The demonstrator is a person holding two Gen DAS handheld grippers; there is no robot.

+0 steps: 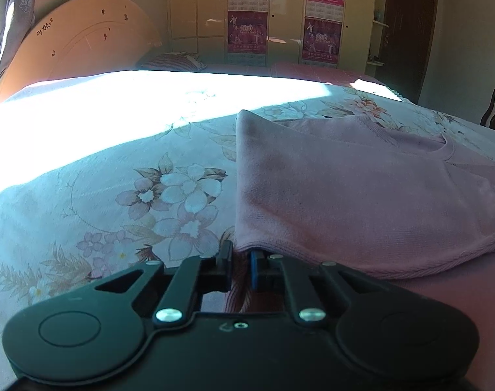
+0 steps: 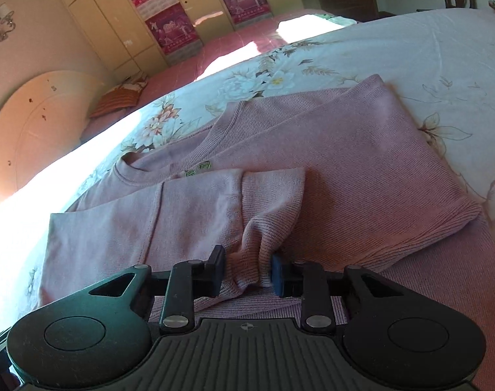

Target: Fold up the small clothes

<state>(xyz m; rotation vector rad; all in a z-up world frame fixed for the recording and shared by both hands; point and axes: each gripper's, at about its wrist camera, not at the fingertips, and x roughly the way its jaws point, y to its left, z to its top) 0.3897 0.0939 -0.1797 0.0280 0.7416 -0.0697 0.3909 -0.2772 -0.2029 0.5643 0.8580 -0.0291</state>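
Pink sweater (image 2: 345, 163) lies half folded on the bed (image 1: 84, 179), sides turned in; left gripper (image 1: 241, 257) pinches its hem corner, right gripper (image 2: 247, 267) clamps bunched sleeve cuff; final folds remain.

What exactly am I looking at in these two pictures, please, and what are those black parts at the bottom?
There is no robot arm here: a person holds a two-finger gripper in each hand, and each carries a wide-angle camera looking along its fingers. The black parts are those grippers.

One picture looks from the left gripper, the other from the right gripper.

A pink knitted sweater, partly folded, lies on a bed with a floral bedspread.

The left gripper is shut on the sweater's corner at its ribbed hem. The right gripper has a bunched sleeve cuff between its fingers, squeezing it.
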